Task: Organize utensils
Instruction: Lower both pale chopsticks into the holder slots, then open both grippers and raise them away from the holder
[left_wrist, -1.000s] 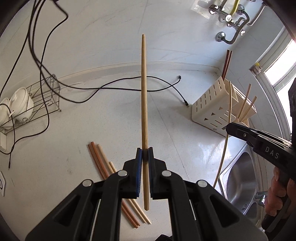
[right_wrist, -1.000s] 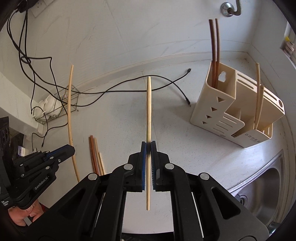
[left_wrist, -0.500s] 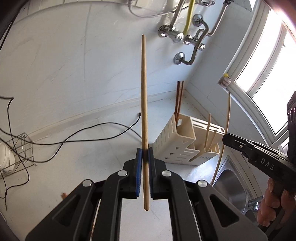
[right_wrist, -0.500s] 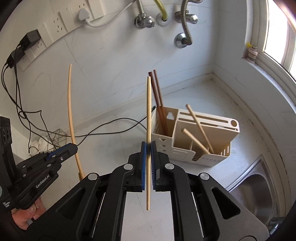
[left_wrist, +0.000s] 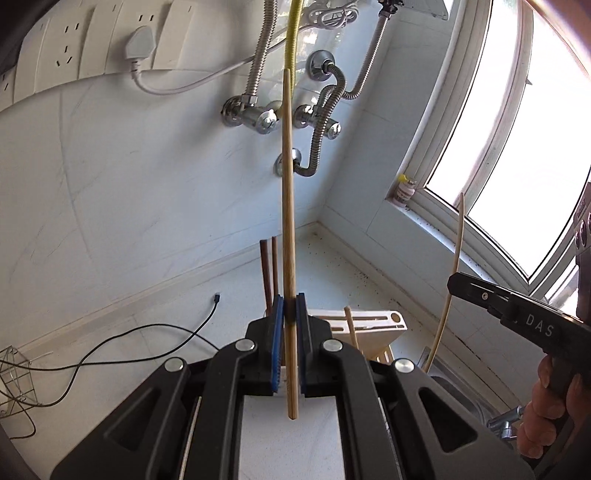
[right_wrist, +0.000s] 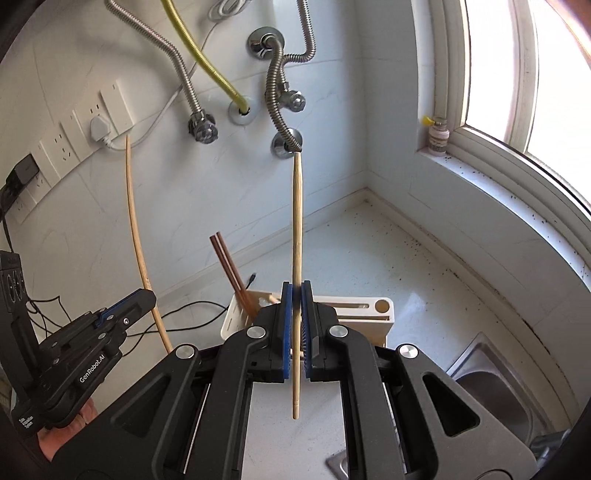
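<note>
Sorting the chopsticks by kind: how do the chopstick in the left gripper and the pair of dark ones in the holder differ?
The left gripper's chopstick is pale wood; the dark pair is reddish brown. The pale one is clamped in the left gripper, clear of the holder; the dark pair stands in it. Both point roughly upright.

Below my tongs the white speckled worktop (right_wrist: 369, 258) runs into the wall corner. A cream utensil holder (right_wrist: 369, 317) stands on it at about six o'clock. A black cable (left_wrist: 147, 332) trails across it at eight o'clock, beside a wire rack (left_wrist: 14, 376), and the steel sink (right_wrist: 491, 384) is set in at four o'clock.
</note>
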